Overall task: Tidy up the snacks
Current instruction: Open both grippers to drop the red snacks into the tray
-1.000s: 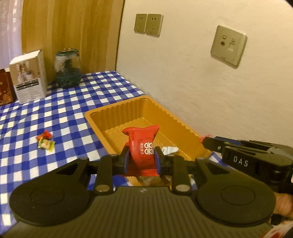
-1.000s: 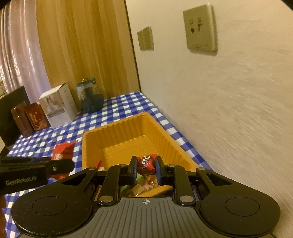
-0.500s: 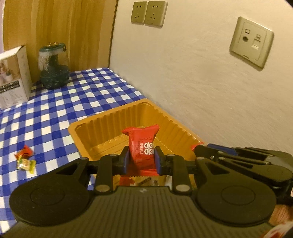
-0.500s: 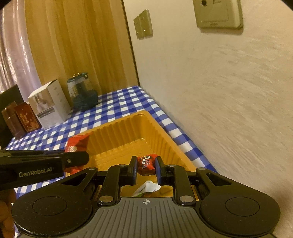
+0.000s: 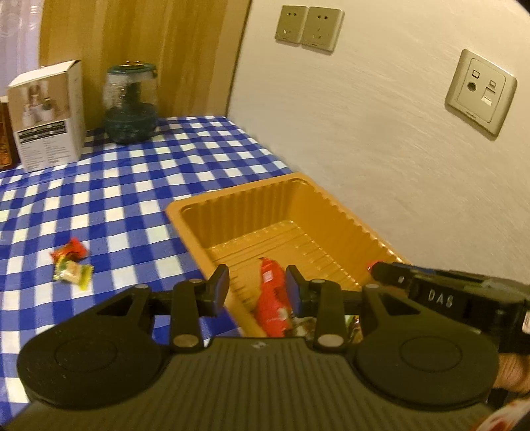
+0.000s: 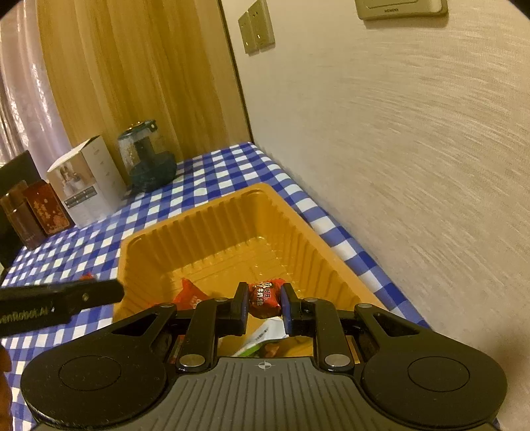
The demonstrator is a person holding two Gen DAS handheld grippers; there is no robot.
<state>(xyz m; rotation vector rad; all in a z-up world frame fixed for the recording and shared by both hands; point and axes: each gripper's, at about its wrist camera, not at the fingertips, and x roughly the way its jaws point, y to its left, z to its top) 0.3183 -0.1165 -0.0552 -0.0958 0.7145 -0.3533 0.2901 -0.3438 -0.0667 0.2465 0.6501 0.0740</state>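
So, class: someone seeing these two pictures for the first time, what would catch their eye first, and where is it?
The orange tray against the wall on the blue checked tablecloth. In it lies a red snack packet, between the open jaws of the left hand-held gripper, which have just been opening. The right hand-held gripper pinches a red candy above the tray.

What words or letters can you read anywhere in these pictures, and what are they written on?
"DAS": white letters on the side of the right gripper.
"enRobot.AI": on the side of the left gripper; its first letter is cut off by the picture edge.
Red candy held in the right gripper: white characters, too blurred to read.
White box: small print, unreadable.
Wall plate: tiny brand mark, too small to read.
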